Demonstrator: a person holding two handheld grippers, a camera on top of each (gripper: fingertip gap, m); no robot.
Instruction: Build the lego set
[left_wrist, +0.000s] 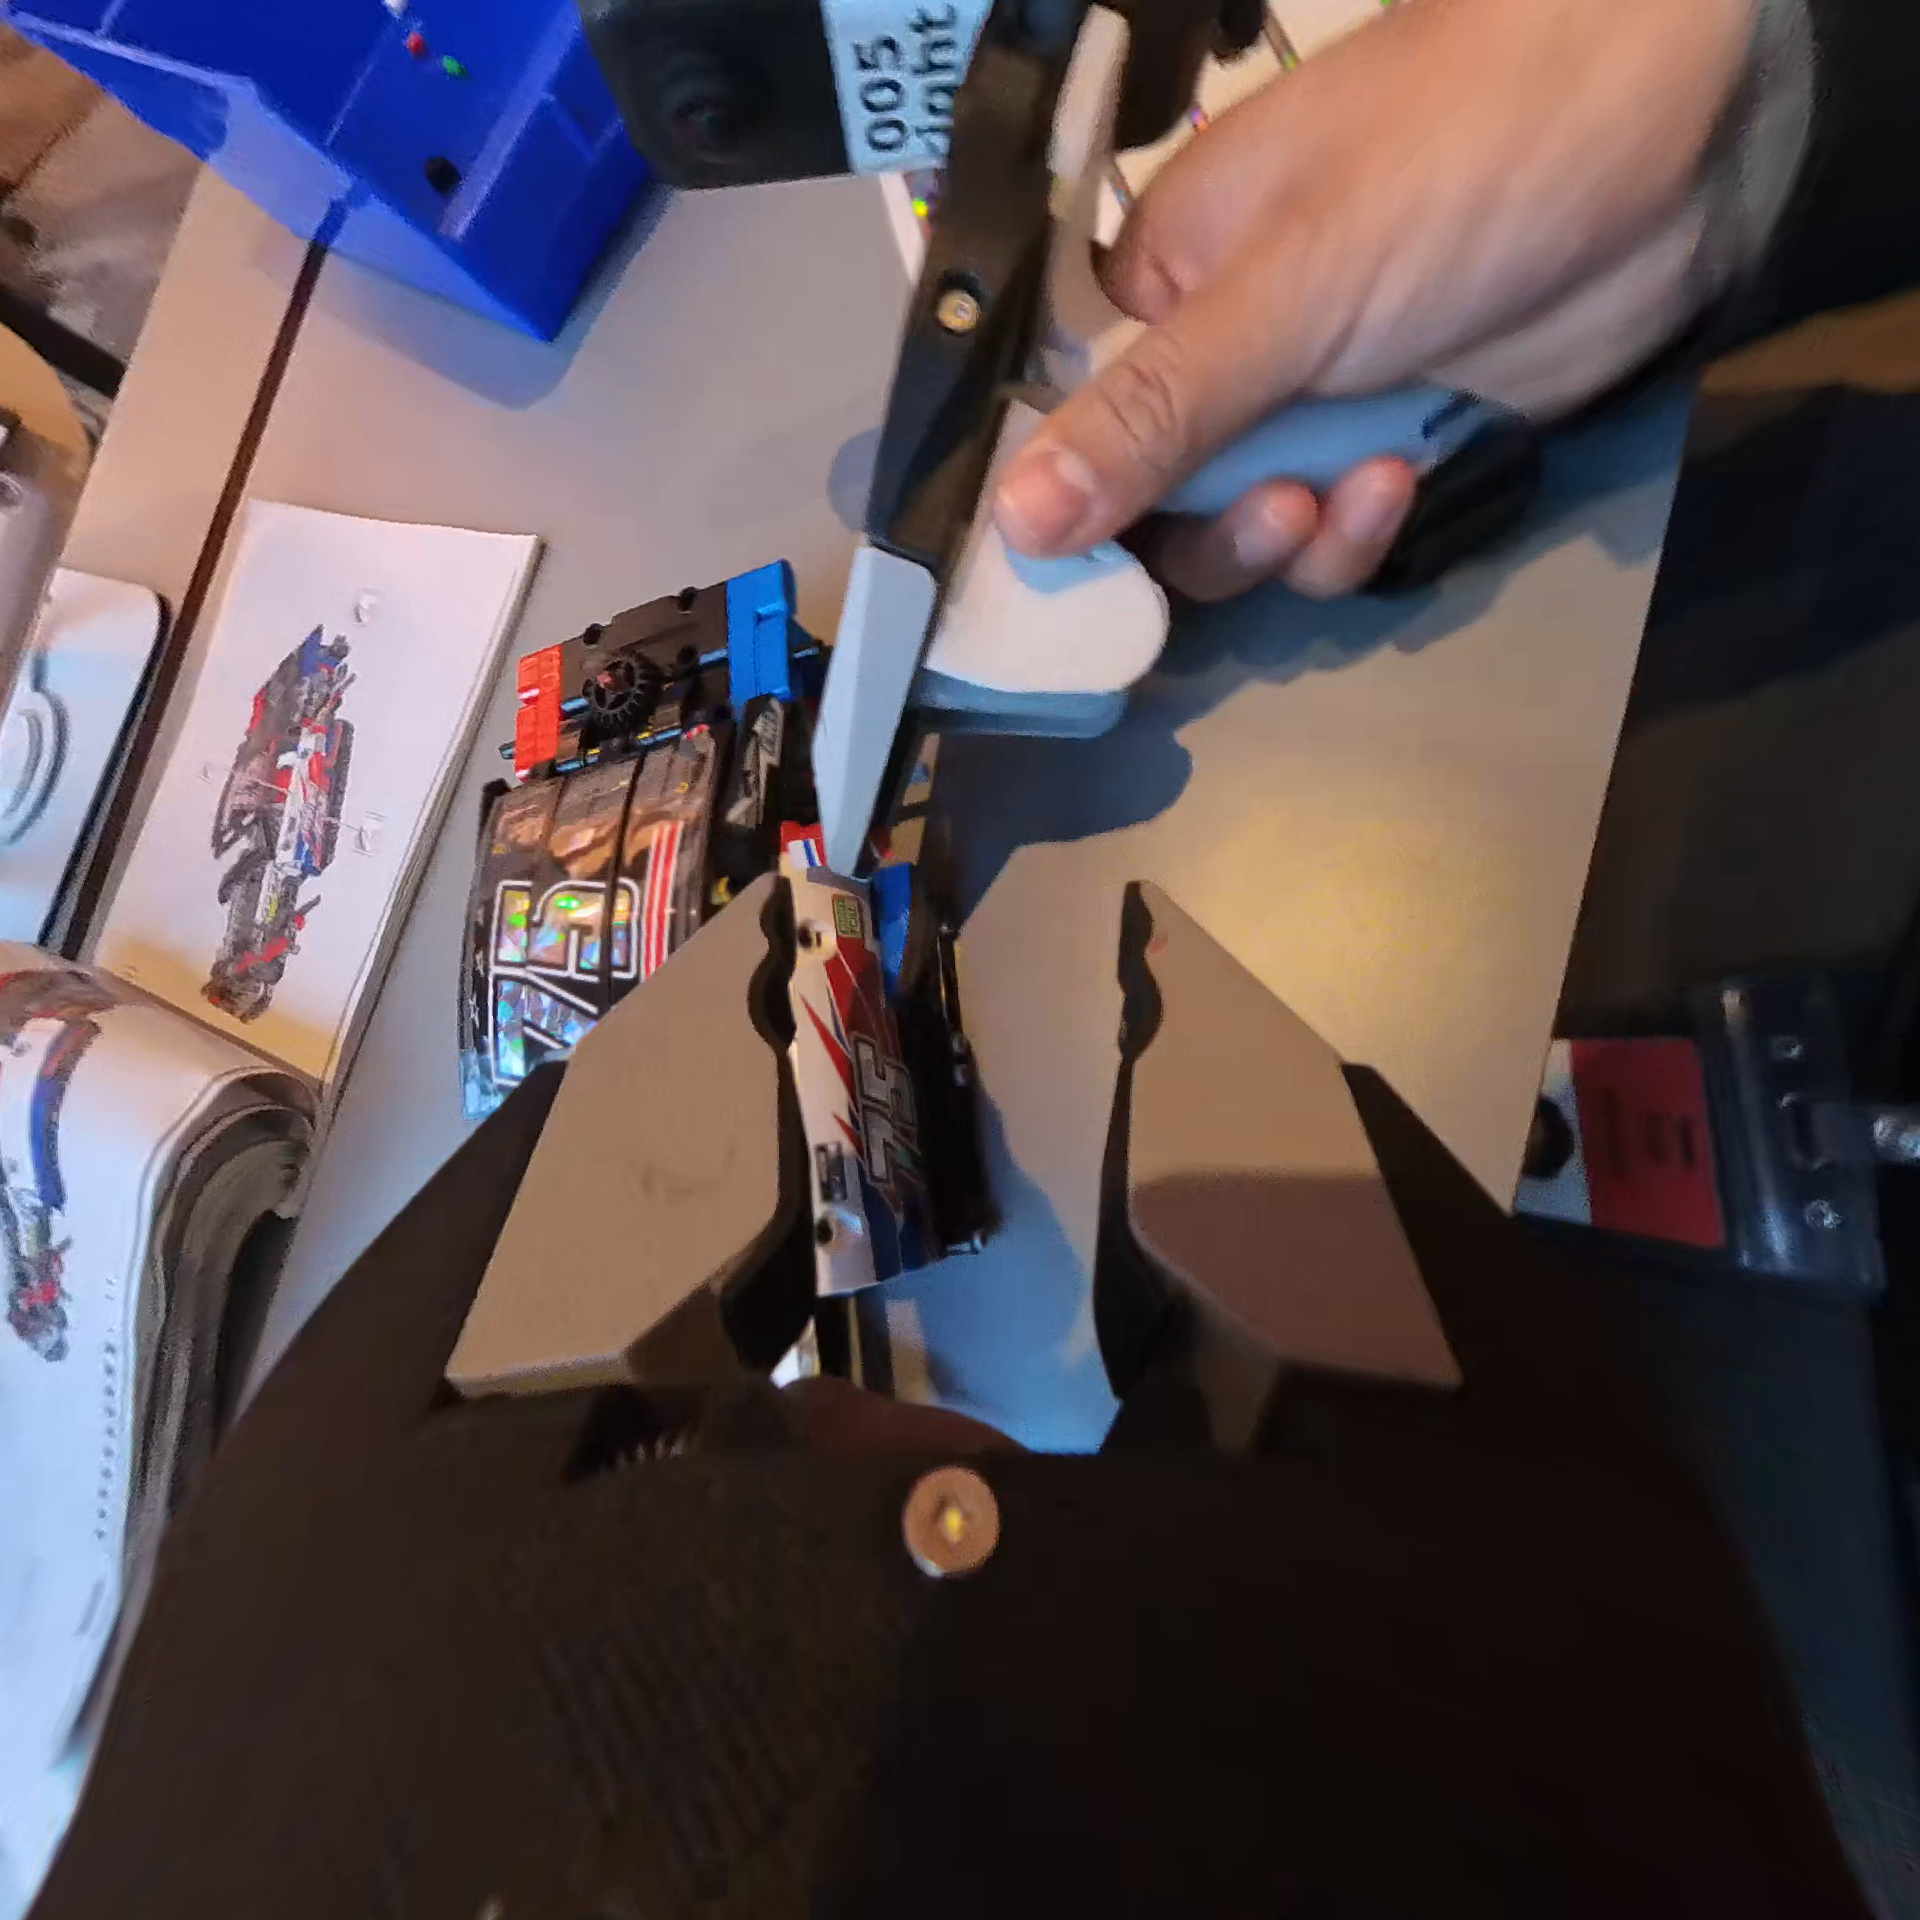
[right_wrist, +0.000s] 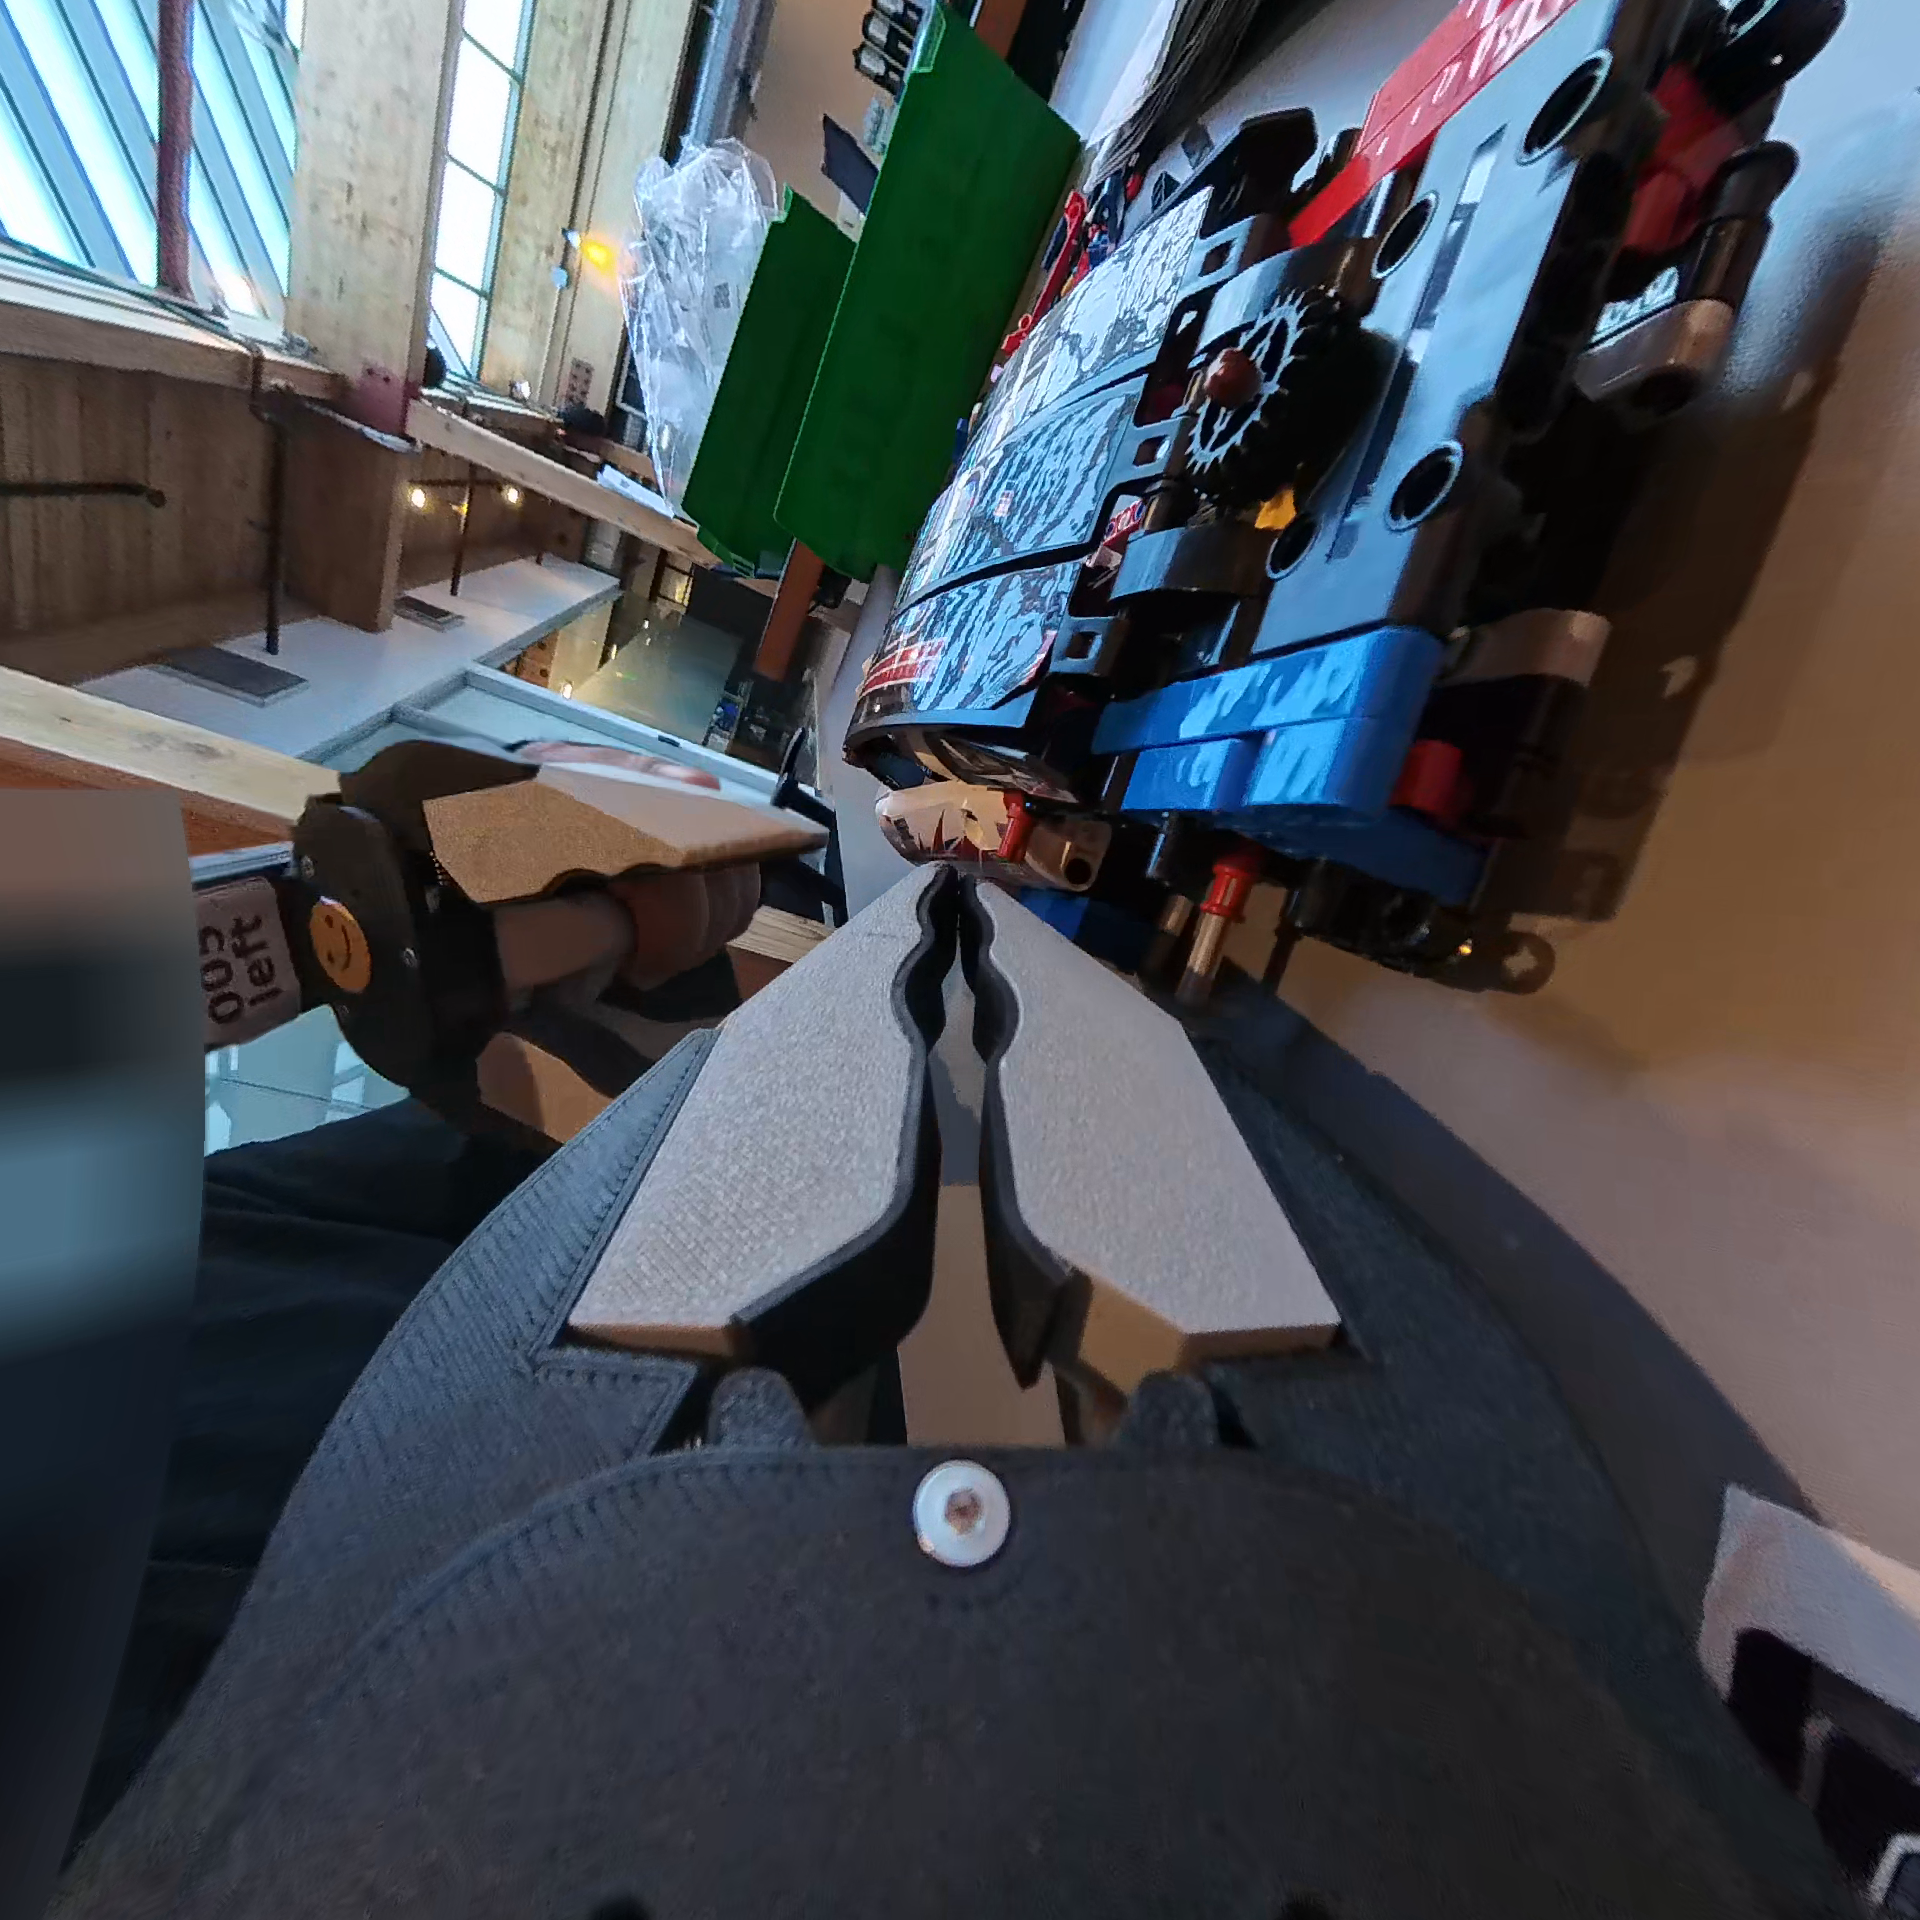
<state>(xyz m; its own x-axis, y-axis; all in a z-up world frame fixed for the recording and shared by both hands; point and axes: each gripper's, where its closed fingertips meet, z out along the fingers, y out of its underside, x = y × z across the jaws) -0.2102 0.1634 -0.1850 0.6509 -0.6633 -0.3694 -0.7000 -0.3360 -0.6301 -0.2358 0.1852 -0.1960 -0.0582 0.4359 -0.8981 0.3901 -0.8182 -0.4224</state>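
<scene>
Right beside the lego car on the table, you've got the white side panel standing on edge against its flank, probably lining it up to snap on. Your left gripper straddles the panel, jaws wide apart. Your right gripper angles down steeply, jaws pressed together, tips poking the panel's far end.

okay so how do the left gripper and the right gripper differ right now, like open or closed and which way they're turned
The left gripper is open, with a wide gap between its fingers; the right gripper is shut, its tips meeting. A white side panel of the lego car lies in the left gripper's gap, while the right gripper's tips press at that panel's end, holding nothing visible. The right gripper points steeply down at the table; the left comes in lower. Both have grey fingers on black bodies.
</scene>
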